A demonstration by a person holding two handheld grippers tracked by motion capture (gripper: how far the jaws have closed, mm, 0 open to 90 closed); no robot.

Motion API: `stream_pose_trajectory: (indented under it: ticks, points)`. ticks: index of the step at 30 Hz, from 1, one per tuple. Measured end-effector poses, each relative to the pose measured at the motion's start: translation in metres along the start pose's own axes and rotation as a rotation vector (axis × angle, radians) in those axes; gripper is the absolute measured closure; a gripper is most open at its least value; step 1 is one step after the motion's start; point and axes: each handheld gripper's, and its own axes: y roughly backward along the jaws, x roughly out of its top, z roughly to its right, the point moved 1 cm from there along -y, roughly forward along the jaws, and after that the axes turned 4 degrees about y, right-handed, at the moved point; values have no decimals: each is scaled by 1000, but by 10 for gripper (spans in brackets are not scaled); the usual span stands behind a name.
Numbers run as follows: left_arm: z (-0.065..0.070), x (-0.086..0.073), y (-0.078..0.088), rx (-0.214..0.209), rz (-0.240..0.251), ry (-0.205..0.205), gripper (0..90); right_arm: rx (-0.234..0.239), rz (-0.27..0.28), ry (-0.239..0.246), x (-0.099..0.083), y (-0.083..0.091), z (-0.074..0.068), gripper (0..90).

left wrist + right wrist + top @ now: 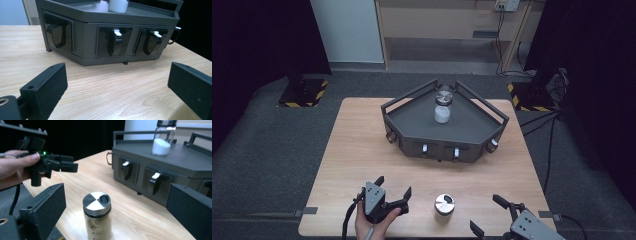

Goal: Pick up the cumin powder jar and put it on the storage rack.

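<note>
Near counter (362, 150) front edge | right gripper (492, 216) jaws apart facing brown jar (97, 216) | left gripper (393, 187) jaws apart, idle | centre jaws below lid, close squarely

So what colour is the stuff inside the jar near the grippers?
Tan-brown powder in the near jar, clearest in the right gripper view.

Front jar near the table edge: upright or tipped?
Upright. The front jar stands on its base on the table, metal lid facing up, brownish powder inside, between the open right hand-held gripper jaws.
</note>
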Motion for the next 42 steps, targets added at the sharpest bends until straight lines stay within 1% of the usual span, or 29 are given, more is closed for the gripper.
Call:
stream_pose_trajectory:
  ticks: [6, 16, 26, 33, 42]
  points:
    - [0, 1, 1, -1, 7, 3, 16, 26, -40, 5, -4, -20, 1, 32]
    - [0, 2, 2, 0, 16, 2, 16, 57, -79, 11, -10, -48, 0, 32]
    - [0, 2, 2, -2, 19, 4, 15, 81, -124, 6, -24, -74, -3, 31]
    - [-1, 2, 2, 1, 21, 5, 16, 91, -140, 9, -32, -88, -5, 37]
    - [-1, 2, 2, 0, 22, 8, 15, 102, -156, 16, -40, -99, -7, 53]
